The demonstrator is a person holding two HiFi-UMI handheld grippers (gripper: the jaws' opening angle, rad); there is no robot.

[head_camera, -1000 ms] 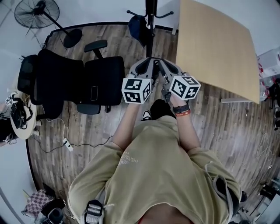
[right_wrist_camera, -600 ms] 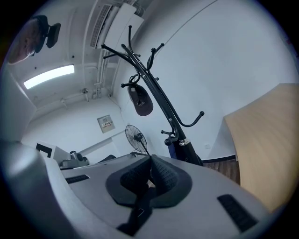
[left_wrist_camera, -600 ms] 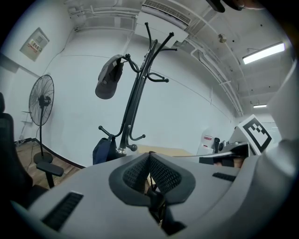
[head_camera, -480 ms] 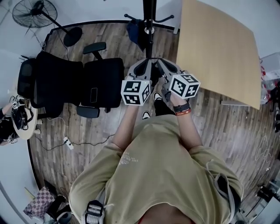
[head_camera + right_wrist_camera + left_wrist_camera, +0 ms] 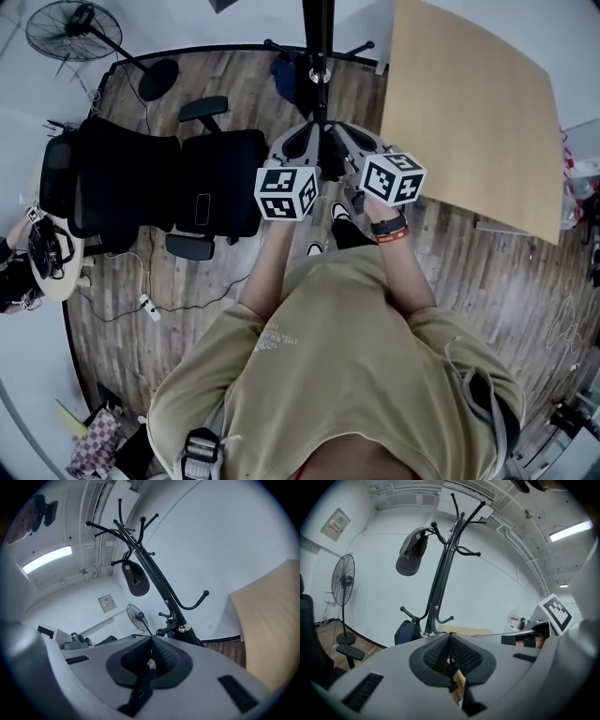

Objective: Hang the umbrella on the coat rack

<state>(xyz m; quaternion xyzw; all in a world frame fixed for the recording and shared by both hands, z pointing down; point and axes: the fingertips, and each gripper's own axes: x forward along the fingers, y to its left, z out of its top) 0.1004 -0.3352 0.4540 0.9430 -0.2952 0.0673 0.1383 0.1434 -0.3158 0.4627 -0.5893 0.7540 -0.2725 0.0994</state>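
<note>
Only the gripper views showed the coat rack at full height, with a dark cap on an upper hook and a blue bag on a low one. The head view gave just the pole from above, between a black office chair and a wooden table. The left gripper and right gripper were side by side. Each was clenched on a thin dark part of the umbrella, held in front of the person and short of the rack. Since a second before, both grippers had edged slightly nearer the pole. The bag's contents could not be seen.
</note>
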